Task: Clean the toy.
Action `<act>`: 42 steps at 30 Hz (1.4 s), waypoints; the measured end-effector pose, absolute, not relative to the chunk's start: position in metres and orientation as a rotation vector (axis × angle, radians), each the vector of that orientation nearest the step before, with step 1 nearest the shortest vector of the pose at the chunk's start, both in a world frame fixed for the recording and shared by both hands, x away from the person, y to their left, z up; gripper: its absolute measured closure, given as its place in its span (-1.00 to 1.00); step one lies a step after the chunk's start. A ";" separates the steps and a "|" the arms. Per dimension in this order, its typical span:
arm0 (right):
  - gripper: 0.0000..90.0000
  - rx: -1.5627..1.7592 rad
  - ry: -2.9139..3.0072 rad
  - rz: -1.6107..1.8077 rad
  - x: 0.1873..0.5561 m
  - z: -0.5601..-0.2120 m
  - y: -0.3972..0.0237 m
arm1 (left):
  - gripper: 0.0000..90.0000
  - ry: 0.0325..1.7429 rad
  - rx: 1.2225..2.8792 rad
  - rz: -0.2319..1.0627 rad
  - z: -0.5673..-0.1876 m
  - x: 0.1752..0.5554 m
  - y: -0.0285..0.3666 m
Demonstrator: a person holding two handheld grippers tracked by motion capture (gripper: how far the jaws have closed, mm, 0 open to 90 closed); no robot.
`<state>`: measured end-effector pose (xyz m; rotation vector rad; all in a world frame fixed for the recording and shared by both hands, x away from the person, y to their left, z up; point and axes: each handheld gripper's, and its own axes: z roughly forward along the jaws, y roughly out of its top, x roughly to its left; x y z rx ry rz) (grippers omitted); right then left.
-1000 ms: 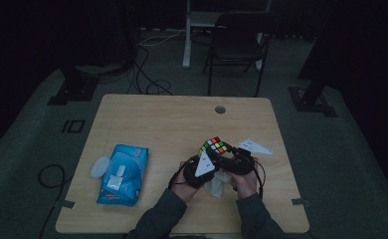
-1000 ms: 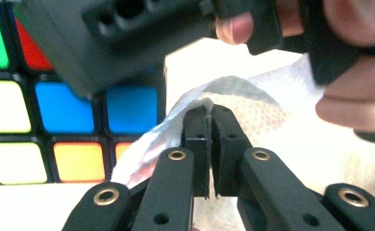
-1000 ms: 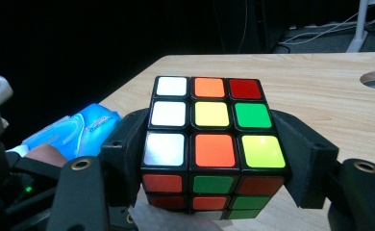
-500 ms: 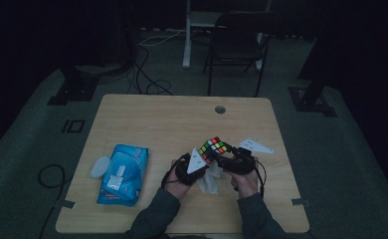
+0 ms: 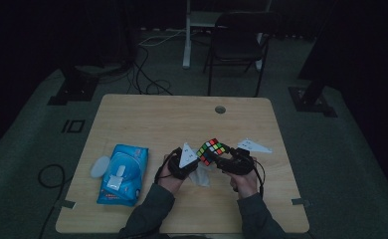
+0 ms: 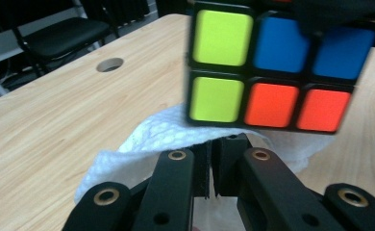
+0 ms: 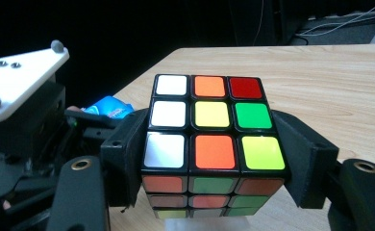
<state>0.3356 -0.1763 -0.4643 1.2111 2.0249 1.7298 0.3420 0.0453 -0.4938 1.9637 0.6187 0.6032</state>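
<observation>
Closest to the person, both hands sit at the near edge of the wooden table (image 5: 147,114). The left gripper (image 6: 213,166) has its jaws pinched nearly together on a white wipe (image 6: 156,137), which bunches up around the tips just under the Rubik's cube (image 7: 209,139). The right gripper (image 7: 209,159) is clamped on that cube, one jaw flat against each side, holding it up off the tabletop a bit right of center. White, orange, red, yellow and green stickers face up. Left of the hands lies a blue wet wipes pack (image 5: 122,172) with a round white lid (image 5: 100,166) next to it. Further back there's a cable hole (image 5: 220,109) in the table, then a black chair (image 5: 237,45) on the floor behind.
</observation>
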 end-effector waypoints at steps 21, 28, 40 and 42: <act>-0.24 1.222 2.029 1.750 0.336 -0.465 -0.177 | 0.96 0.654 1.934 0.621 -0.488 0.347 0.057; -0.24 1.227 2.021 1.765 0.336 -0.465 -0.177 | 0.95 0.632 1.953 0.598 -0.493 0.345 0.050; -0.24 1.220 2.019 1.763 0.335 -0.465 -0.174 | 0.95 0.593 1.977 0.563 -0.497 0.339 0.038; -0.24 1.222 2.016 1.770 0.335 -0.465 -0.173 | 0.95 0.584 1.979 0.556 -0.498 0.337 0.035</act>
